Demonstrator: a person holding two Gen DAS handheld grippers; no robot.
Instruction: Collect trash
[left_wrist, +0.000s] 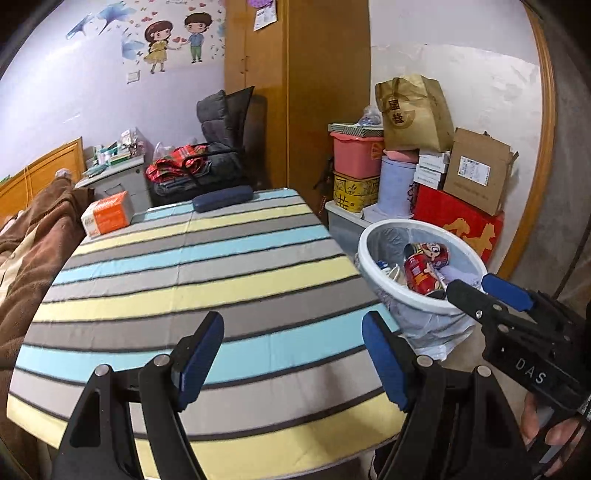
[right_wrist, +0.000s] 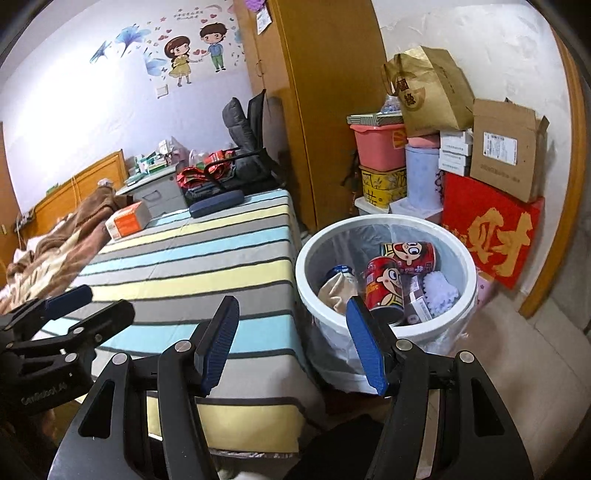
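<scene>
Surveying the bed: striped cloth bare across its near and middle bands; no loose trash visible there.

Item, left gripper: jaws stood apart, blue pads facing one another, nothing between them; it hung over the near edge of the cloth.

Item, right gripper: jaws likewise apart and empty, poised between the bed's corner and the bin.

Item, white bin: lined with a clear bag, standing on the floor just beside the bed's right corner. Contents: two red cartoon cans, a white fluffy wad, a crumpled tan wrapper and a small box.

Item, orange box: at the far left edge of the cloth, beside the brown blanket.

Item, dark blue case: at the far edge, centre.

Judgement: most trash appeared already binned; the step in hand was likely a search for leftovers. Neither far item looked clearly like rubbish, so each deserved a closer look before any grasp. If the orange box were taken, the left gripper was the nearer one; its jaws would need to straddle a narrow side squarely, clear of the blanket folds. The carry to the bin should pass above the rim, with release over the centre so the liner stays seated.
</scene>
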